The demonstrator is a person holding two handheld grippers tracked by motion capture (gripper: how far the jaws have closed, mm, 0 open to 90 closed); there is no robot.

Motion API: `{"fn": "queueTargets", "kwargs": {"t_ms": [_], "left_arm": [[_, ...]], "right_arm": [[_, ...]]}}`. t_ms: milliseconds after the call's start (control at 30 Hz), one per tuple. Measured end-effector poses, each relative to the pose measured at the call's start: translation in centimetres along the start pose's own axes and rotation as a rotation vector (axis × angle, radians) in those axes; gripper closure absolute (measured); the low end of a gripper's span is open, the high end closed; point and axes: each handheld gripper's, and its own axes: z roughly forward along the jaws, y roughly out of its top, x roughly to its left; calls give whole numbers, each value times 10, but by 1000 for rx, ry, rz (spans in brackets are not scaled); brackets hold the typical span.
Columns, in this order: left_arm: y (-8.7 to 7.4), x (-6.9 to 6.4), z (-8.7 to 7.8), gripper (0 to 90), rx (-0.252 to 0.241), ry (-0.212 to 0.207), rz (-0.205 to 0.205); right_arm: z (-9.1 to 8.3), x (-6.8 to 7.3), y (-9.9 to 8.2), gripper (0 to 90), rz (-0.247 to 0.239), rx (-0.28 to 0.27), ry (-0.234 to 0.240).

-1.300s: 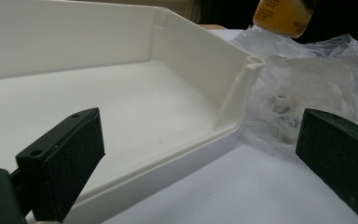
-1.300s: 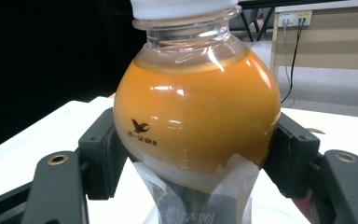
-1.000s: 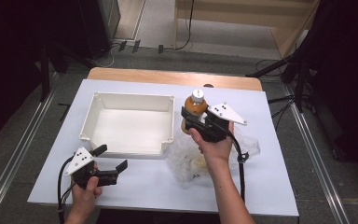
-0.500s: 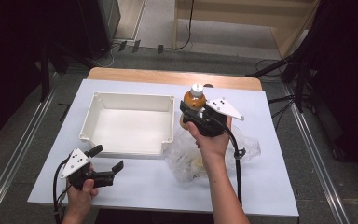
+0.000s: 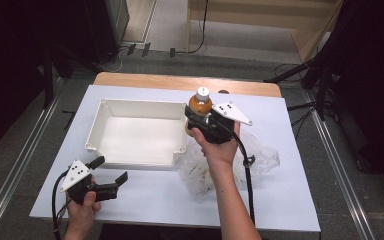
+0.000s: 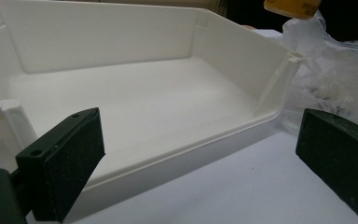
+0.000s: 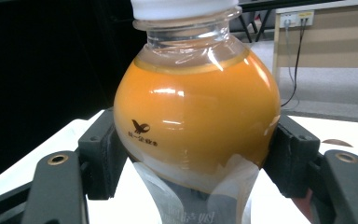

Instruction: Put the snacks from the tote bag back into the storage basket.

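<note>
Spread across the middle of the high view: a white table (image 5: 145, 197) with a strip of bare wood (image 5: 150, 81) along its far edge at twelve o'clock. Set on its left half, toward ten o'clock from the table's middle: a white rectangular tray (image 5: 96, 134), open-topped and with nothing in it, its near wall seen close in the left gripper view (image 6: 177, 158). Lying at five o'clock of the tray's right near corner, crumpled on the table: a clear plastic bag (image 5: 266, 159), partly under the right forearm, also seen at two o'clock in the left gripper view (image 6: 335, 79). Raised just beside the tray's right far corner, at about one o'clock from the table's middle: the right gripper (image 5: 200, 119), pinching the bottle (image 5: 200, 103) across its round belly, one jaw pressed to each side as seen in the right gripper view (image 7: 196, 154). Upright in that grip: a small clear bottle (image 7: 196, 121) of orange drink with a white cap (image 7: 184, 9), a clear label wrapped round its lower part. Held low at seven o'clock, near the table's front edge: the left gripper (image 5: 111, 172), jaws spread wide with nothing between them, pointed toward the tray's near wall (image 6: 200, 172).
</note>
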Motion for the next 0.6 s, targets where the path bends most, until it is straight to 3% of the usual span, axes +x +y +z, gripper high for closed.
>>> {"fn": "queueTargets", "kwargs": {"t_ms": [600], "left_arm": [[0, 1, 1, 14, -4, -7, -9]], "right_arm": [[17, 14, -1, 318, -7, 22, 20]]}}
